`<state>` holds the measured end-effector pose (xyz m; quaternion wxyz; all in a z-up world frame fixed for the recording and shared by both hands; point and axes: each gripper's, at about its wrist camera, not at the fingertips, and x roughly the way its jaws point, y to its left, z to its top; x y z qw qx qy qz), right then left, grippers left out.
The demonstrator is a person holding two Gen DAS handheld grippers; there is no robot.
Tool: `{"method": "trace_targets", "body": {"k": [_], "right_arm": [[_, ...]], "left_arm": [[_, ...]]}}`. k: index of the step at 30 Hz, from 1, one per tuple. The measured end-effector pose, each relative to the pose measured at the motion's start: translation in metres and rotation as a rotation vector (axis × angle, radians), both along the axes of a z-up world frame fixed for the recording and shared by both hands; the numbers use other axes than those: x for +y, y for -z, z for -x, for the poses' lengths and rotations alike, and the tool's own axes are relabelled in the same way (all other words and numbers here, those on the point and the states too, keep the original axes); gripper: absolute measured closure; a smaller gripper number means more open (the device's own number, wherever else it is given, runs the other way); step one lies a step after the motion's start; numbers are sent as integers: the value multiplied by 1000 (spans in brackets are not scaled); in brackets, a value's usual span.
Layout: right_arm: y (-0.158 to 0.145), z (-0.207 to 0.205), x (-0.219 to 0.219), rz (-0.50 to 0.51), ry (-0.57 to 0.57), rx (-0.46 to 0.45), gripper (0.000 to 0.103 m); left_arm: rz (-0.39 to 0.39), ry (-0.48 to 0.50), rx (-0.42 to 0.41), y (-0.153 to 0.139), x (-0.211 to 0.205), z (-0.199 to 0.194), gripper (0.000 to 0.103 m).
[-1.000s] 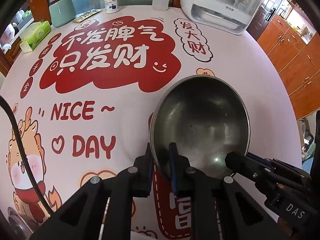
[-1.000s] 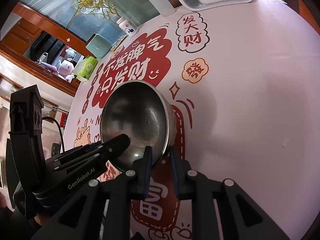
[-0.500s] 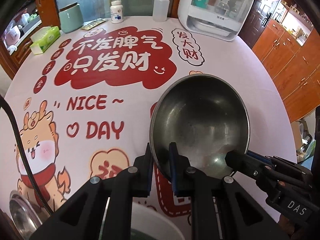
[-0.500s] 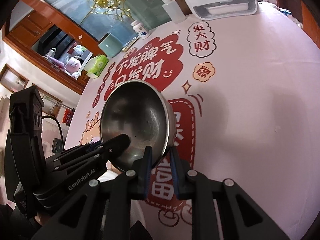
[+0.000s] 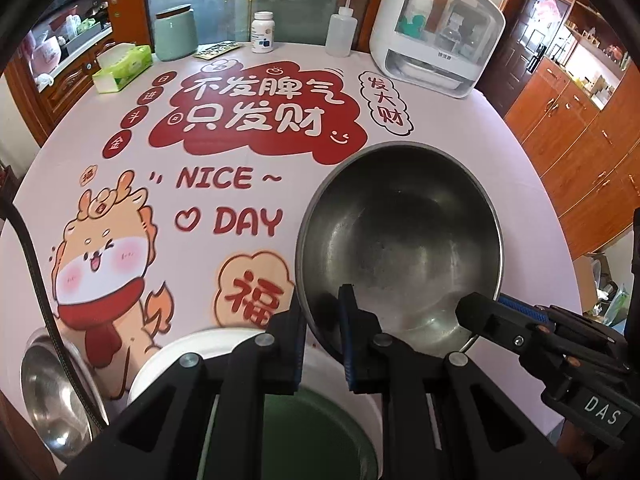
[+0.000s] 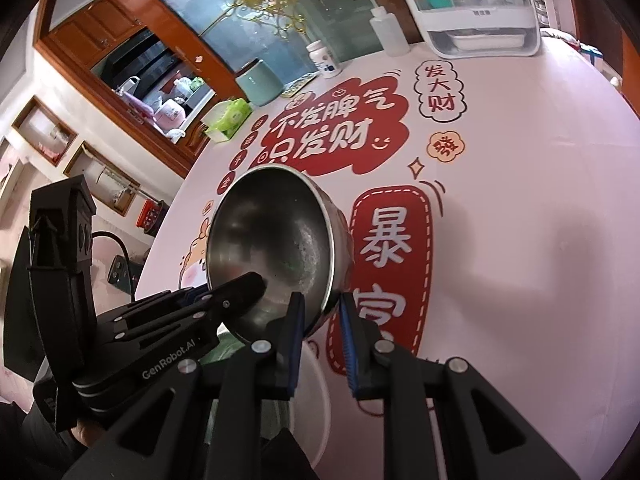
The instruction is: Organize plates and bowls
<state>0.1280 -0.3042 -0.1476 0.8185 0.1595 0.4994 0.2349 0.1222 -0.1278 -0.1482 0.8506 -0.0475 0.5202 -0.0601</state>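
A steel bowl [image 5: 400,240] hangs in the air above the table, held at its rim from two sides. My left gripper [image 5: 323,336] is shut on its near left rim. My right gripper [image 6: 320,336] is shut on its near right rim; it shows in the left wrist view [image 5: 520,328] as well. The bowl also shows tilted in the right wrist view [image 6: 276,248]. Below the bowl sits a white plate [image 5: 192,352] with a dark green dish [image 5: 320,432] on it. Another steel bowl [image 5: 52,392] lies at the near left table edge.
The round table [image 5: 460,120] has a pink printed cloth. At its far edge stand a white appliance [image 5: 436,36], a squeeze bottle [image 5: 340,28], a pill bottle [image 5: 263,32], a green canister [image 5: 175,36] and a tissue box [image 5: 122,68]. Wooden cabinets [image 5: 580,120] stand right.
Both grippers have drawn the steel bowl back toward the near table edge and higher. The white plate, the green dish and the second steel bowl have come into view below.
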Motion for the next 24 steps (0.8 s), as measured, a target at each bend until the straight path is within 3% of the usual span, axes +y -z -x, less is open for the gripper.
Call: {"method": "trace_targets", "body": {"k": [24], "right_arm": [[-17,53,62,25,-71,-35,89]], "left_arm": [[-2,-44,-7,-12,65,66,89]]}}
